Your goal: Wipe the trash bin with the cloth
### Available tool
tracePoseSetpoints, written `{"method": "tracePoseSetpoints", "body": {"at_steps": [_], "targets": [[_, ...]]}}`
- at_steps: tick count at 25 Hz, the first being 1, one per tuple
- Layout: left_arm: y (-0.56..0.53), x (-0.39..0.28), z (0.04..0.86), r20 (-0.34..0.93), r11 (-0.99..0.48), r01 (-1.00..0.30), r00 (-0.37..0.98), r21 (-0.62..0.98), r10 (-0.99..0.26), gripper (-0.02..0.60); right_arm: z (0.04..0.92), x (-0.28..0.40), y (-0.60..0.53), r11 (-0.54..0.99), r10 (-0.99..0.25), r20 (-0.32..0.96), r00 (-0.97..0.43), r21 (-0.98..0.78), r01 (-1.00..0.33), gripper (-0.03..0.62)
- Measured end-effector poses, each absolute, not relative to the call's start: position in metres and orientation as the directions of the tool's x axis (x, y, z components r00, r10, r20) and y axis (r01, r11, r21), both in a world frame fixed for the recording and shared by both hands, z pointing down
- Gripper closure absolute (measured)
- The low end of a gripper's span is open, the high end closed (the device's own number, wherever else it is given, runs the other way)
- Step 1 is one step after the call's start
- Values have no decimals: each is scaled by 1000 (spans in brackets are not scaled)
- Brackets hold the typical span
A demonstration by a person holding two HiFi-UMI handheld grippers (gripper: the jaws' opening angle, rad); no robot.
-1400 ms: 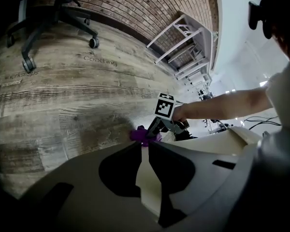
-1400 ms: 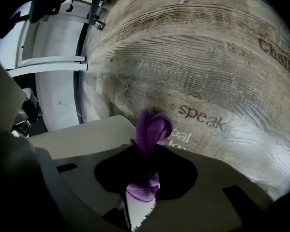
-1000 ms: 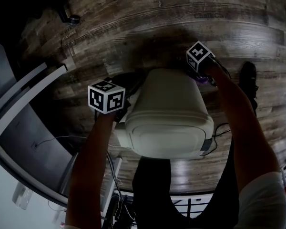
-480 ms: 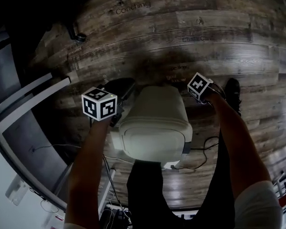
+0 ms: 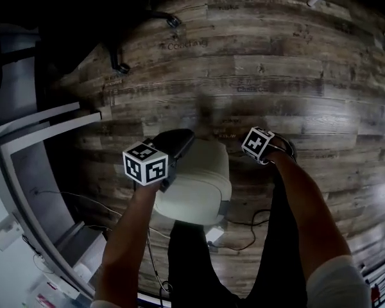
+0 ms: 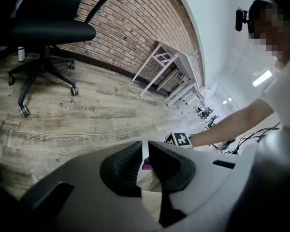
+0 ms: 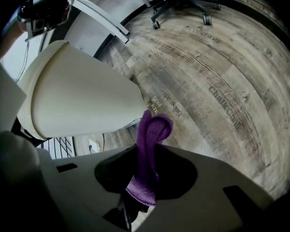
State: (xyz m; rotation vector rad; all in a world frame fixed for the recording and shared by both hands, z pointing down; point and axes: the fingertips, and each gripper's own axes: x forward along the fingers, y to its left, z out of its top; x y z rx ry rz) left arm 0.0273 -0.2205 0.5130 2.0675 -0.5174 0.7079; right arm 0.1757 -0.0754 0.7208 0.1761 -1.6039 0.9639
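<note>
Trash bin now farther away, left tongs clenched on it, right tongs on cloth; floor print "Coaching".

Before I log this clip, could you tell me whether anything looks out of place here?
Yes: the trash bin is not upright. It is tipped on its side, its rim pinched in the left hand-held gripper. The cloth is clamped in the right hand-held gripper, close beside it.
</note>
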Motion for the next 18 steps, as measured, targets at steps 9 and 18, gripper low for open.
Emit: {"method": "tracePoseSetpoints", "body": {"at_steps": [9,18], "targets": [[-216,52,457,664,-359,-766,642,533,-383,548,672,195,-130,852,325,905,-276,-407,-331,493],[-154,84,367,575,-183,-808,538,561,-616,548,593,210,-148,961,185,937,-297,-236,-143,493]]}}
